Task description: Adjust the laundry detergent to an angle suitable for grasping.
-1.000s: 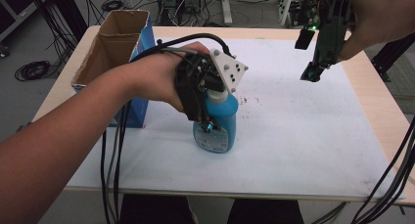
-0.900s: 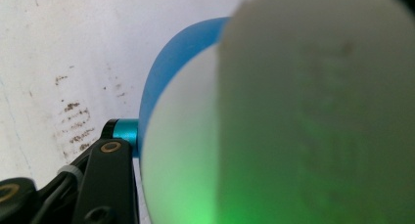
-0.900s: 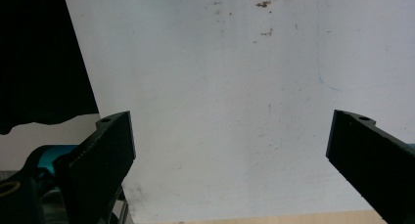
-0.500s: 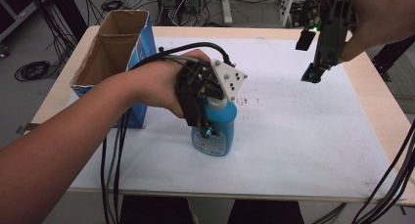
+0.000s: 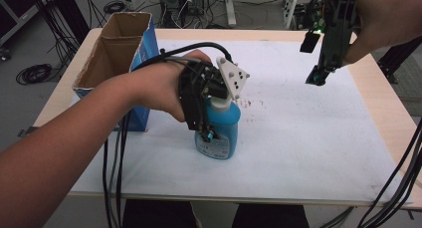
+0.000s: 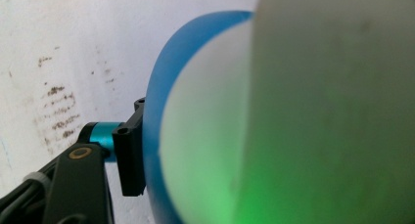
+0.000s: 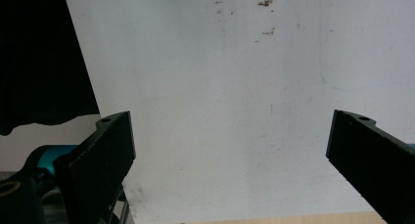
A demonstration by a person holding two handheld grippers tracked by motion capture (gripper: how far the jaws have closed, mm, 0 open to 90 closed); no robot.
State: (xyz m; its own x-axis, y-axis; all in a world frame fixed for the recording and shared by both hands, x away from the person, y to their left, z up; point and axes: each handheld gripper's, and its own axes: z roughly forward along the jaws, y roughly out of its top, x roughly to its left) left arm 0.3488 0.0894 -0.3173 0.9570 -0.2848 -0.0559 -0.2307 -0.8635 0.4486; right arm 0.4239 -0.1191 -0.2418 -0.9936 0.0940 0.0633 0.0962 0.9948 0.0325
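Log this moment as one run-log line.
left gripper: jaws just opening around blue bottle | bottle: upright on white mat, beside cardboard box | right gripper: open, empty, raised above mat

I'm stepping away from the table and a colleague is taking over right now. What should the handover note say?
Left gripper: around the blue bottle, jaws have just been opening; whether the pads press on it I can't tell.
Right gripper: open, empty, held above the table's far right.
Bottle: upright on the table, beside the open cardboard box.
Done: bottle stands on the table.
Left: probably let go fully and lift the left gripper clear.
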